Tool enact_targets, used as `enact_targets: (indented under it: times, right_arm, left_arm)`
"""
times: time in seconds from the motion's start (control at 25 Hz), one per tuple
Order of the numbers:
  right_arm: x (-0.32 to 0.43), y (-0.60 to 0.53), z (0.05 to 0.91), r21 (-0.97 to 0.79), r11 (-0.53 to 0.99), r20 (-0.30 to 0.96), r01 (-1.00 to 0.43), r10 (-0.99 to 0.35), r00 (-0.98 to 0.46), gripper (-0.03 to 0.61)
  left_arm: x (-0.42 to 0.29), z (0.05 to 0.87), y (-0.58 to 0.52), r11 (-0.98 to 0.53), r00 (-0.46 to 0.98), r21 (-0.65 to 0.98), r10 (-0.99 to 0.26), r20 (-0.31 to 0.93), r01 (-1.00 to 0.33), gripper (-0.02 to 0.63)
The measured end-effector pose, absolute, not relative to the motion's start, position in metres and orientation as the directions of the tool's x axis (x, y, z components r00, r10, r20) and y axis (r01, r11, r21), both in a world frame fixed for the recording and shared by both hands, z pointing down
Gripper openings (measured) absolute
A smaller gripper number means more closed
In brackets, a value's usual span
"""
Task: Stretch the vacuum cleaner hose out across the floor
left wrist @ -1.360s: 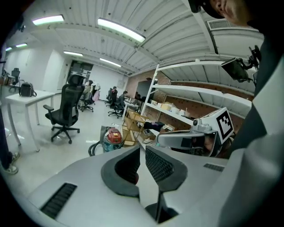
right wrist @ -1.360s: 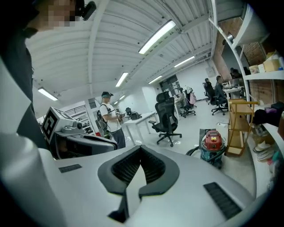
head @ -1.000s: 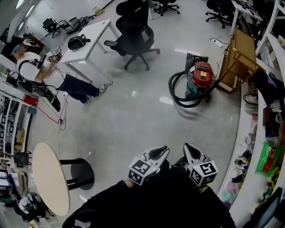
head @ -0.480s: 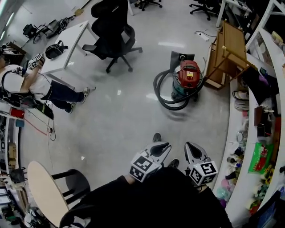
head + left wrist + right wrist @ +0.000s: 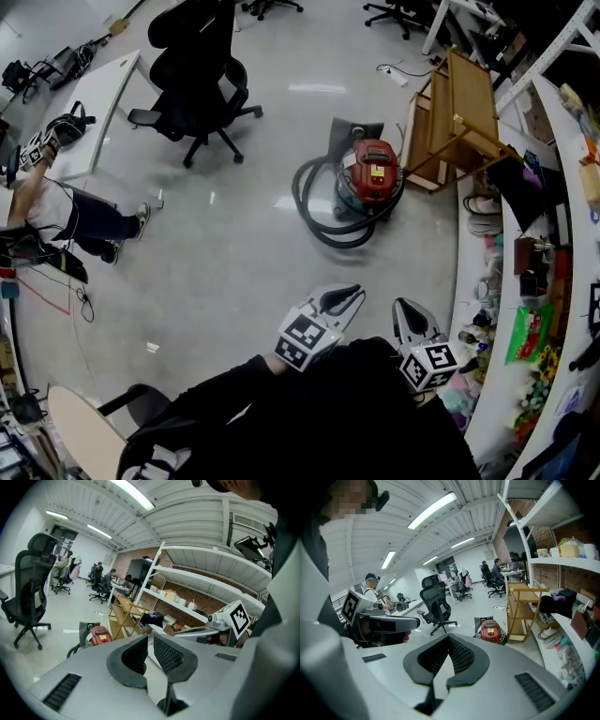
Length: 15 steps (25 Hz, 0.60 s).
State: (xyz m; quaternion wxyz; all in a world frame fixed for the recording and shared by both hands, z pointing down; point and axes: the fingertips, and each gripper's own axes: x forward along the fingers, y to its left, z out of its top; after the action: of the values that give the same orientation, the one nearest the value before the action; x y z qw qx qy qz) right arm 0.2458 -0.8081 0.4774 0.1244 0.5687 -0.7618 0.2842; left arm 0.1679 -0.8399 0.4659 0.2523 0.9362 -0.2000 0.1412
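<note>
The red vacuum cleaner [image 5: 373,173] stands on the grey floor ahead of me, and its black hose [image 5: 314,214] lies coiled in a loop around its left and front side. The same vacuum cleaner [image 5: 100,634] appears small and far beyond the jaws in the left gripper view, and again as a distant vacuum cleaner [image 5: 491,631] in the right gripper view. My left gripper [image 5: 342,296] and right gripper [image 5: 410,311] are held side by side close to my body, well short of the hose. Both are shut with nothing between the jaws.
A black office chair [image 5: 192,66] and a white table [image 5: 94,94] stand at the far left. A wooden rack [image 5: 452,117] sits just right of the vacuum. A cluttered white counter [image 5: 511,309] runs along the right. A seated person [image 5: 66,211] is at the left edge.
The vacuum cleaner and hose have come nearer and shifted left in the head view as I move toward them. Both grippers keep their place by my body, still shut.
</note>
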Motion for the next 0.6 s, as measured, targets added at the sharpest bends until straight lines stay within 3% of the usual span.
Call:
enact_targets:
  times: [0.36, 0.6]
  right_arm:
    - [0.243, -0.876, 0.490, -0.296, 0.237, 0.536, -0.925, -0.761, -0.366, 0.005]
    - [0.282, -0.949, 0.496, -0.372, 0.246, 0.461, -0.895, -0.788, -0.408, 0.005]
  left_arm:
    - [0.172, 0.480, -0.910, -0.758, 0.870, 0.458, -0.297, 0.393, -0.465, 0.054]
    - [0.187, 0.487, -0.956, -0.750, 0.817, 0.387, -0.346, 0.462, -0.536, 0.054]
